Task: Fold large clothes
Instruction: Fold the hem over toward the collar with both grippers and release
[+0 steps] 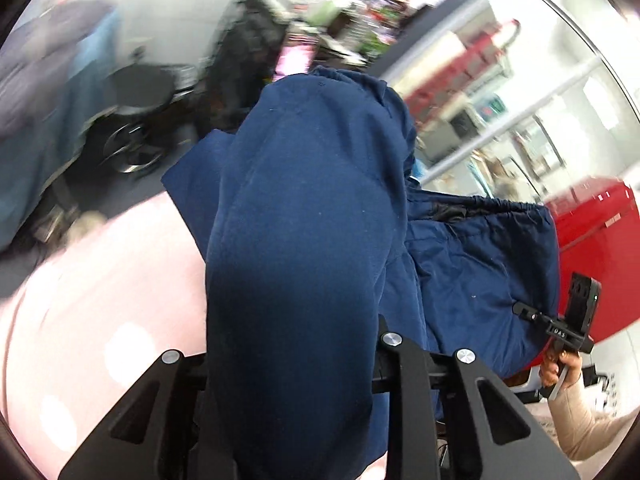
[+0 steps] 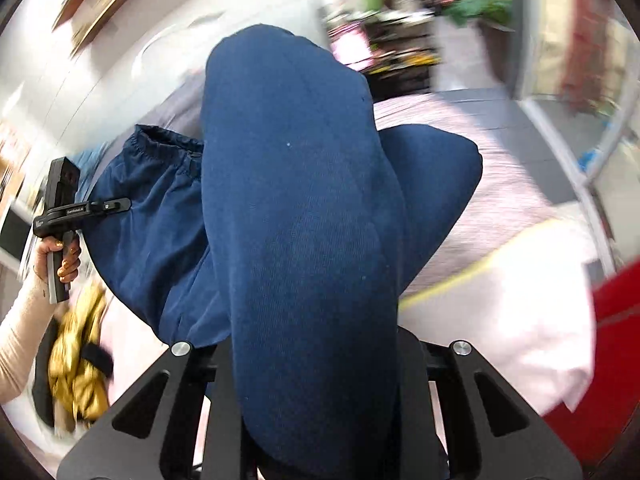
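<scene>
A large navy blue garment with an elastic waistband, likely trousers (image 1: 304, 240), hangs in the air between both grippers. In the left wrist view it drapes over my left gripper (image 1: 296, 380) and hides the fingertips; the jaws are shut on it. My right gripper (image 1: 532, 316) shows at the right edge, clamped on the waistband side. In the right wrist view the same cloth (image 2: 304, 248) covers my right gripper (image 2: 312, 380), shut on it. My left gripper (image 2: 116, 204) grips the gathered waistband at the left.
A pale pink surface (image 1: 100, 300) lies below. A red cabinet (image 1: 596, 248) stands at the right. A yellow and black garment (image 2: 76, 364) lies at the lower left of the right wrist view. The background is blurred clutter, glass partitions and an office chair (image 1: 136, 128).
</scene>
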